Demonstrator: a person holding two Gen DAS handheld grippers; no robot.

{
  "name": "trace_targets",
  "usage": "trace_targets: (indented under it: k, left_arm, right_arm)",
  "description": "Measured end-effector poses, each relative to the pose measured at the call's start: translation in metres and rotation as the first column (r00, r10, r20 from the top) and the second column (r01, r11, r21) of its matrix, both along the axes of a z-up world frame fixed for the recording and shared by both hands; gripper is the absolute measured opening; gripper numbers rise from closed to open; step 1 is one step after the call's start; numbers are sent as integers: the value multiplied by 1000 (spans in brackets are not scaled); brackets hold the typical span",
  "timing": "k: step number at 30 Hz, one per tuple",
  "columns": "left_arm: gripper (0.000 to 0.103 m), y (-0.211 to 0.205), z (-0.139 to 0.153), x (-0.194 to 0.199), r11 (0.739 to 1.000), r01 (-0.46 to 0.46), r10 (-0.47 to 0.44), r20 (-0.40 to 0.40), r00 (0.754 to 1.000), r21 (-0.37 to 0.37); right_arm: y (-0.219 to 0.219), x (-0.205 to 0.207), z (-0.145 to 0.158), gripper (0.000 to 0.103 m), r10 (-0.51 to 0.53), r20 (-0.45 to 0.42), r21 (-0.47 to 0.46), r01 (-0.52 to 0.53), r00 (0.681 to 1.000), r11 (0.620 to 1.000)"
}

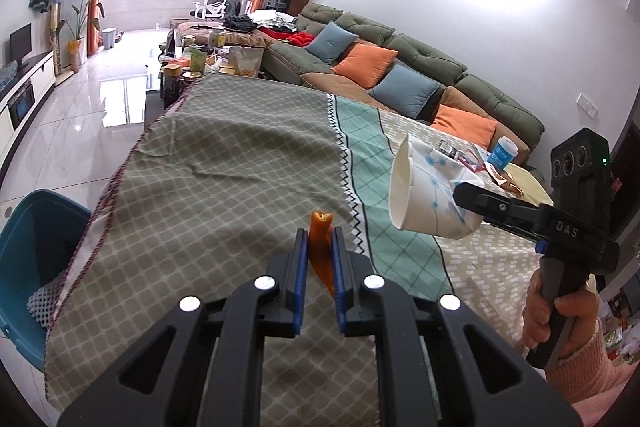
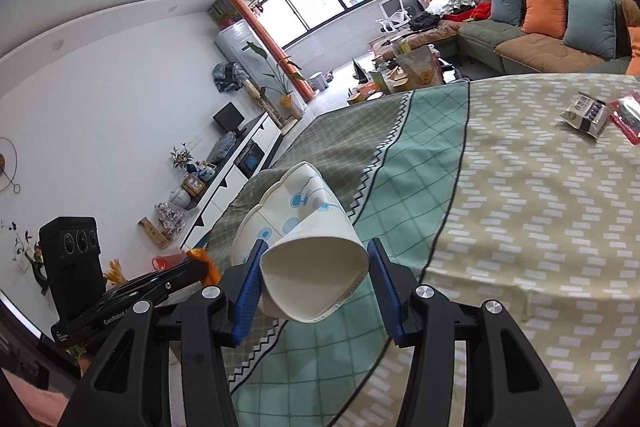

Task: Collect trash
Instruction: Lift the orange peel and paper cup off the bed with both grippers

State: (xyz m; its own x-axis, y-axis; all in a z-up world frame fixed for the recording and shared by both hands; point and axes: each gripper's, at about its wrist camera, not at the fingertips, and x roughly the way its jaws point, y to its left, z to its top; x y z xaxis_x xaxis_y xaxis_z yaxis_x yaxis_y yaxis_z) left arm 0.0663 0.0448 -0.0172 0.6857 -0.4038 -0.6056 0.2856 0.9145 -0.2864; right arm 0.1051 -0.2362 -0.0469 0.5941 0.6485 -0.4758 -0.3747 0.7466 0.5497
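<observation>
Grippers, both black with blue pads, hang over a table covered by a patterned cloth [image 1: 248,163] in grey-green, teal and beige panels. Left gripper [image 1: 320,247]: jaws nearly closed, pads pinching a small strip of orange peel [image 1: 321,251] that stands upright between them, clear of the cloth. Right gripper [image 2: 316,271]: jaws about half open, pads pressing both sides of a crumpled white paper cup with blue dot print [image 2: 304,247], held on its side, off the cloth. A hand [image 1: 560,311] in a pink sleeve grips the right handle. A blue plastic bin [image 1: 36,251] stands beside the table's left edge. Two snack wrappers [image 2: 600,113] lie near the far right of the beige panel.
</observation>
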Motion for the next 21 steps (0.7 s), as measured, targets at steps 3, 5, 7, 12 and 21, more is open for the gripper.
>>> trace_targets:
  k: [3, 5, 7, 12, 21]
  left_arm:
    - [13, 6, -1, -3, 1000, -15, 15, 2, 1000, 3]
    - [13, 9, 0, -3, 1000, -23, 23, 3, 1000, 4]
    - [13, 12, 1, -4, 999, -31, 31, 6, 999, 6]
    - [13, 19, 2, -9, 999, -50, 50, 14, 999, 11]
    - [13, 31, 2, -15, 996, -84, 83, 19, 996, 9]
  right_arm:
    - [5, -1, 0, 51, 16, -4, 13, -16, 1000, 1000]
    - [9, -2, 0, 51, 28, -2, 15, -28, 1000, 1000]
    - [13, -3, 0, 51, 37, -2, 15, -37, 999, 999]
    - [22, -3, -1, 51, 60, -4, 16, -60, 998, 998]
    - [37, -4, 0, 51, 84, 0, 12, -84, 996, 996]
